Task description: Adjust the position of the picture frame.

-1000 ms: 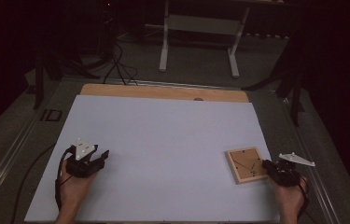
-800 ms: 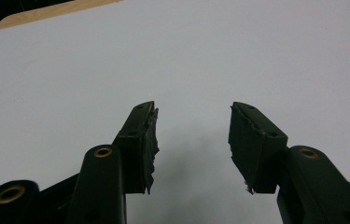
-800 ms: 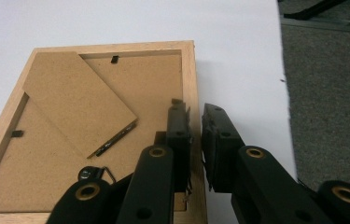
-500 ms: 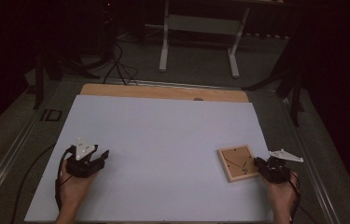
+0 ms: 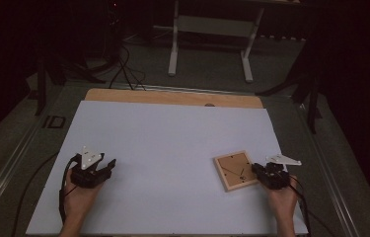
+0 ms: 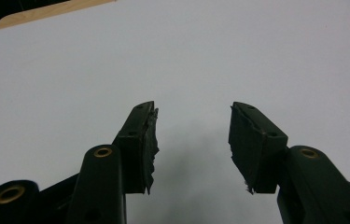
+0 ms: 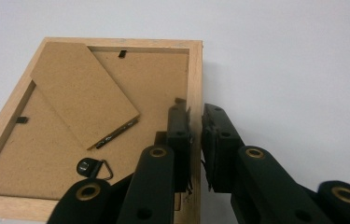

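A small wooden picture frame (image 5: 234,170) lies back-up on the white table top (image 5: 172,143), right of centre near the front. Its brown backing board (image 7: 70,140) carries a folding stand flap (image 7: 86,91) and a small metal hanger ring (image 7: 93,166). My right gripper (image 5: 256,169) is shut on the frame's right rail (image 7: 195,79), one pad (image 7: 178,128) inside the rail and one outside it. At the front left my left gripper (image 5: 108,164) rests in the hand. In the left gripper view it (image 6: 193,112) stands open over bare white surface with nothing between the jaws.
A strip of wooden board (image 5: 172,98) borders the far edge of the white top. Beyond the table stand a white stand's legs (image 5: 209,49) and cables (image 5: 123,69) on a dark floor. A metal rail (image 5: 5,173) runs along the table's left side.
The right gripper has slid to the left with the picture frame in its grip. The left hand and gripper have stayed where they were.
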`<state>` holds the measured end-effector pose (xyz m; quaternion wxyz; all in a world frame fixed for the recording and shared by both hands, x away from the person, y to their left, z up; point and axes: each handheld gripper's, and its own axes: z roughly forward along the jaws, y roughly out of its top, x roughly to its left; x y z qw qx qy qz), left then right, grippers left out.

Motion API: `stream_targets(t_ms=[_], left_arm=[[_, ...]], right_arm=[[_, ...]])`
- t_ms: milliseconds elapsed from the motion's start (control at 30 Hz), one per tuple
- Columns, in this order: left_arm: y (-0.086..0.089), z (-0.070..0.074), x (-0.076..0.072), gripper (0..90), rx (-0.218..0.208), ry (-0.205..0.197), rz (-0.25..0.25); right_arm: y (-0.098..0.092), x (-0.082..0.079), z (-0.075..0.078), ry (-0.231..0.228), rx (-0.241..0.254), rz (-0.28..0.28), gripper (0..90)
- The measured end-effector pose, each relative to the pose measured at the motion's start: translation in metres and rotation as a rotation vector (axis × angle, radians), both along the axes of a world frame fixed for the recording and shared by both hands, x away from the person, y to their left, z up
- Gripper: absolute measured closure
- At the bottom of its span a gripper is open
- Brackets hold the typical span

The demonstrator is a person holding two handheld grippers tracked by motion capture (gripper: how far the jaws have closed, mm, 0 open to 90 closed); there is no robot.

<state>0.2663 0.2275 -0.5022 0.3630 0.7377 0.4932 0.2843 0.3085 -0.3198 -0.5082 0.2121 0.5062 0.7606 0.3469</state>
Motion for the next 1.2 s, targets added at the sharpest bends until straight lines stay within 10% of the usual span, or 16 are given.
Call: stream_targets(t_ms=[633,867,1200], left_arm=[[0.001,0.000,0.000,51.3,0.003,0.000,0.003],[0.003,0.000,0.000,51.3,-0.007,0.001,0.010],[0.003,0.000,-0.001,51.2,-0.006,0.000,0.010]], right_arm=[[0.068,0.003,0.000,-0.007,-0.031,0.217,79.4],[0.059,-0.004,0.015,-0.061,0.006,0.190,75.9],[0.060,-0.033,0.017,-0.055,-0.079,0.276,89.9]])
